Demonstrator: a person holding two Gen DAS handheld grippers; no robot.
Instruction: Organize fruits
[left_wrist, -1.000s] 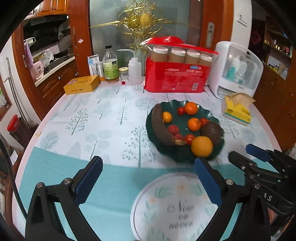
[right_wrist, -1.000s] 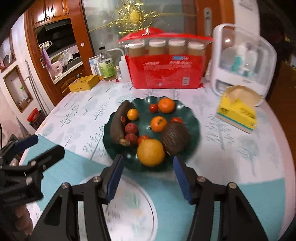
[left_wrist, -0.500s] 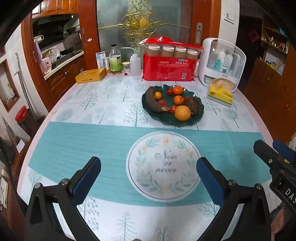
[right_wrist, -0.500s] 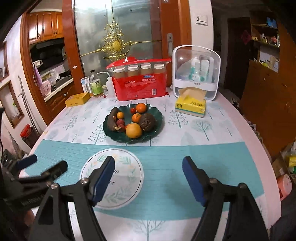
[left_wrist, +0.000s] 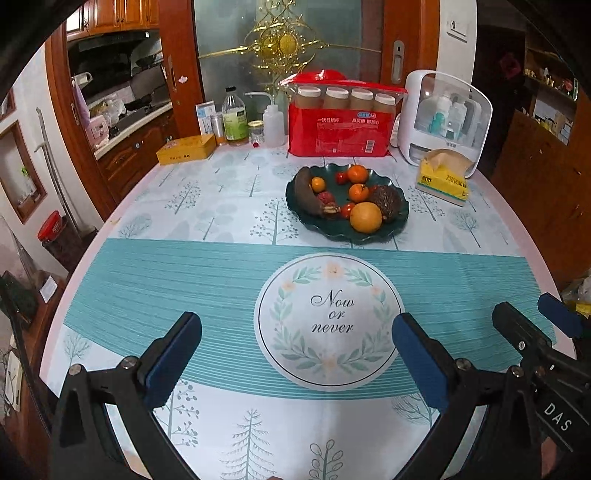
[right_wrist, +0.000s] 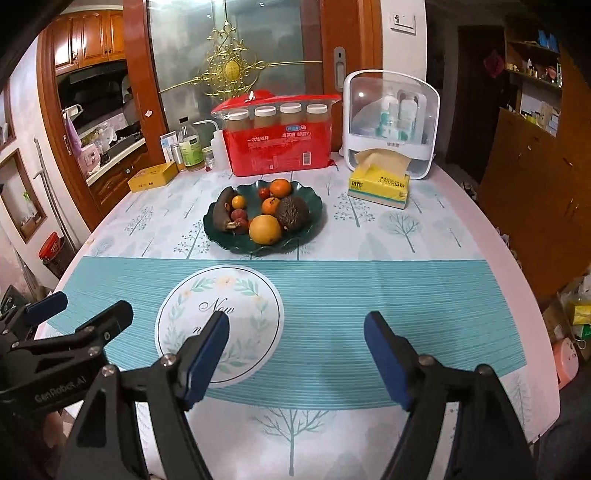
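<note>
A dark green scalloped plate sits past the middle of the table. It holds a large orange, a dark brown banana, a brown avocado, tangerines, red lychees and small tomatoes. My left gripper is open and empty over the near table. My right gripper is open and empty, also well short of the plate. Each gripper shows at the edge of the other's view.
A red pack of jars, a white cosmetics case, a yellow tissue box, bottles and a yellow tin stand at the table's far side. A printed round medallion lies on the teal cloth.
Both grippers have pulled back from the plate toward the near table edge, so the plate now looks farther off. Both stayed open and empty.
</note>
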